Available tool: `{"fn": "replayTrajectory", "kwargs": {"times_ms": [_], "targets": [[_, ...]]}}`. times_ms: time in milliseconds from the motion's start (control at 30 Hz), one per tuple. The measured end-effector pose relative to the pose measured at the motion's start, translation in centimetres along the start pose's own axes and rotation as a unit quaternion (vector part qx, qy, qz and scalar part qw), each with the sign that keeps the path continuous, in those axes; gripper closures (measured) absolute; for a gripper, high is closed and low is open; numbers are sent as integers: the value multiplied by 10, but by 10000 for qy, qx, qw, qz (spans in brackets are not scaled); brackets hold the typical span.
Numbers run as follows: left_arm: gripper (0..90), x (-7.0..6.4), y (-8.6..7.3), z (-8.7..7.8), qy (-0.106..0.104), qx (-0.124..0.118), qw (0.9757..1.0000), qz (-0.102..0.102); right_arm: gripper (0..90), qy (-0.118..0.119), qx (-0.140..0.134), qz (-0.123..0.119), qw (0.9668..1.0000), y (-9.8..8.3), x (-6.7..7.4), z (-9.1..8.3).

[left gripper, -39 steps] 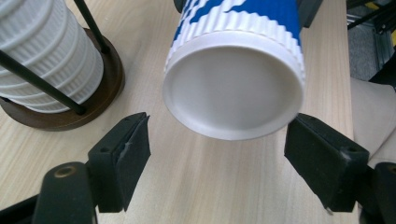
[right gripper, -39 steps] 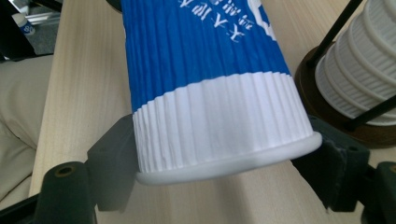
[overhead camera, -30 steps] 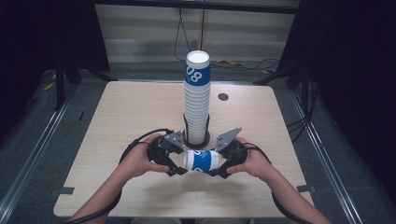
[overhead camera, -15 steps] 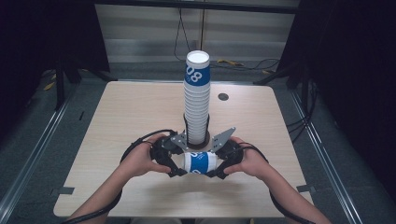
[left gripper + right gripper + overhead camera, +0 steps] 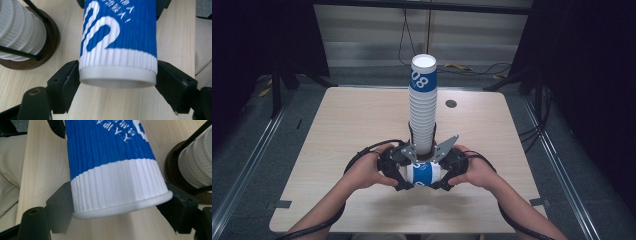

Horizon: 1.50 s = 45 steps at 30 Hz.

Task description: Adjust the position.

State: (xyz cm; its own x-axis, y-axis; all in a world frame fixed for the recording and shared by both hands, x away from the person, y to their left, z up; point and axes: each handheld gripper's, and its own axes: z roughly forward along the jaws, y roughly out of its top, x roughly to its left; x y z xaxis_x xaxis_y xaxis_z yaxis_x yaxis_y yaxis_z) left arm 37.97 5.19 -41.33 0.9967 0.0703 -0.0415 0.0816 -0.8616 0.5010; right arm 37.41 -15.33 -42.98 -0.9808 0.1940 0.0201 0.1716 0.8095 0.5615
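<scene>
Two grippers hold one paper cup on its side, just in front of the tall stack.

The cup (image 5: 424, 173) lies with its long axis running left to right, held a little above the table (image 5: 337, 125) on the person's side of the stack of cups (image 5: 422, 107), which stands upright in a dark round holder (image 5: 47, 42). The left gripper (image 5: 402, 170) is clamped on one end and the right gripper (image 5: 444, 171) on the other, each with a jaw pressed against either side of the ribbed wall near a rim. Both hands sit equally near, so either could carry it; the stack lies straight ahead, close by, and the cup would need turning upright to join it.
</scene>
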Motion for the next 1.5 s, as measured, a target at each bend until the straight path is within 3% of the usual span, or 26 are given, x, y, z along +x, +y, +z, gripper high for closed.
{"fn": "replayTrajectory", "kwargs": {"times_ms": [33, 333, 367, 433, 500, 633, 767, 833, 867, 1200, 1267, 1500], "targets": [[222, 1, 1, -1, 13, 64, 10000, 75, 203, 14, 0, -9, 10000, 1, 0, 0], [222, 3, 4, 0, 1, 170, 9998, 82, 203, 7, 17, -30, 10000, 5, 0, 0], [222, 3, 5, -1, 8, 183, 9997, 162, 202, 16, 34, -30, 10000, 6, 0, 0], [223, 2, 5, 1, 4, 147, 9998, 99, 202, 18, 50, -43, 10000, 6, -1, 1], [226, 3, 6, 0, 50, 227, 9995, 202, 201, 20, 23, -32, 10000, 7, -1, 0], [230, 1, 5, 2, 2, 189, 9998, 49, 199, 31, 42, -54, 10000, 8, 0, 0], [237, 4, 5, 2, 29, 266, 9995, 181, 198, 32, 35, -57, 10000, 9, 0, 0], [238, 4, 5, 2, 23, 271, 9995, 183, 198, 17, 63, -73, 10000, 9, 0, 0], [240, 3, 4, 3, 22, 247, 9997, 76, 197, 23, 68, -86, 9999, 9, 0, 0], [245, 2, 5, 5, 34, 336, 9994, 54, 197, 31, 145, -73, 9999, 11, 1, 1], [251, 3, 6, 5, 37, 344, 9993, 167, 197, 14, 182, -76, 9998, 11, 1, 0], [256, 0, 9, 7, 1, 412, 9990, 176, 196, 21, 202, -159, 9997, 13, 2, 2]]}}
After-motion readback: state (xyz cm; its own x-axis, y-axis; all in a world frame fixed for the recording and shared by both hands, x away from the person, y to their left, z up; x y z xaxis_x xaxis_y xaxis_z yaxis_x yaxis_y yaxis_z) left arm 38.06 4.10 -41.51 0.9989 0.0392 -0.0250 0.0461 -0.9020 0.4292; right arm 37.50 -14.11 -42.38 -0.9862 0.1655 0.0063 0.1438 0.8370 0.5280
